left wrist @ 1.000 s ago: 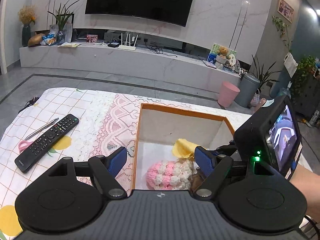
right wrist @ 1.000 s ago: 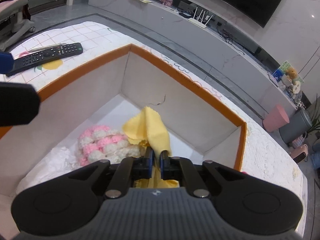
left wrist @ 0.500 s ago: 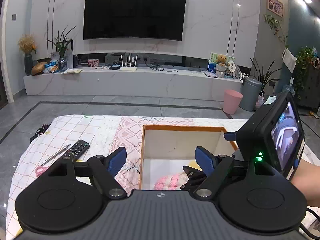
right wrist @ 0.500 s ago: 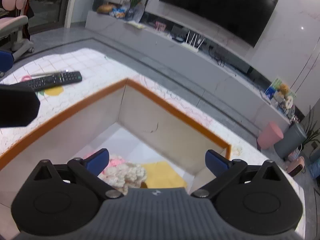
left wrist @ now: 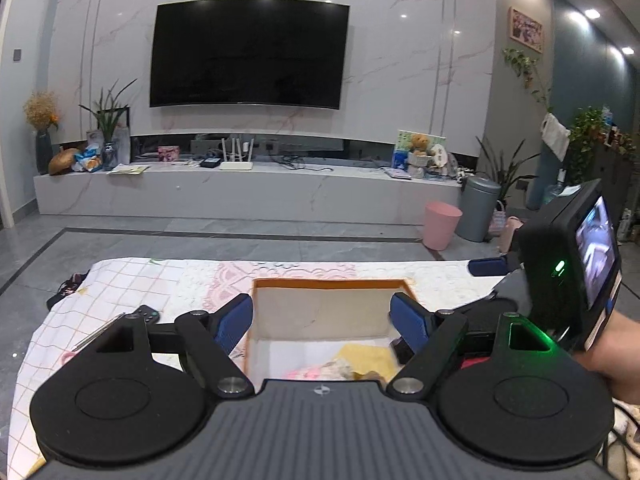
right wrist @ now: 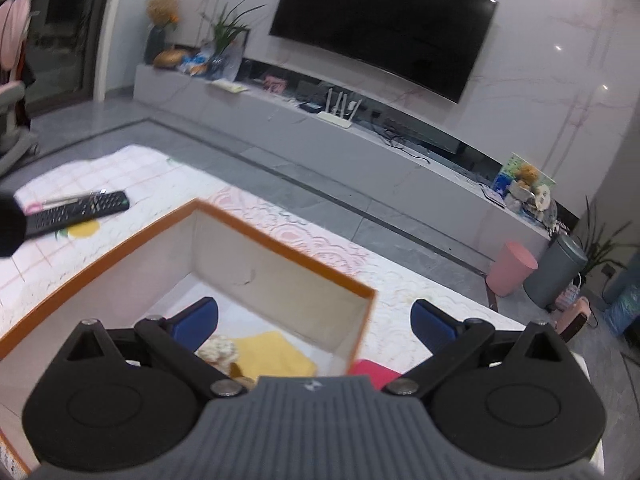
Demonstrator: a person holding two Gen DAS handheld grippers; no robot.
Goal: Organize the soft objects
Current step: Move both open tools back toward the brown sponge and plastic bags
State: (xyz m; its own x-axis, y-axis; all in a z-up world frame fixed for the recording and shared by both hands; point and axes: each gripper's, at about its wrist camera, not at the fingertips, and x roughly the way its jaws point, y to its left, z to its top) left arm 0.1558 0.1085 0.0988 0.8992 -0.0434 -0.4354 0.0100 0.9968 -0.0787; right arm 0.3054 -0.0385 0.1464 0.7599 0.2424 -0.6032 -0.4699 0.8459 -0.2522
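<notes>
Step in hand, by my reading: between placements. Yellow cloth point(right wrist: 276, 354) lies flat on the floor of the orange-rimmed box point(right wrist: 280, 250), beside the pink-and-white crocheted piece point(right wrist: 218, 350); both are inside, near the corner closest to the camera.

Right gripper point(right wrist: 314, 320): jaws spread wide, nothing between the pads, hanging above the box's near corner. Left gripper point(left wrist: 322, 322): jaws also wide apart, empty, aimed across the box from the other side; the cloth point(left wrist: 366, 356) shows low between its fingers.

A pink-red item point(right wrist: 370, 372) lies on the surface just outside the box wall, under the right gripper. Too little of it shows to say what it is.

Next move, if that item is soft: bring the right gripper down over it outside the wall, close on it, then lift it over the rim. Remote control point(right wrist: 76, 214) is well apart and is not soft.
</notes>
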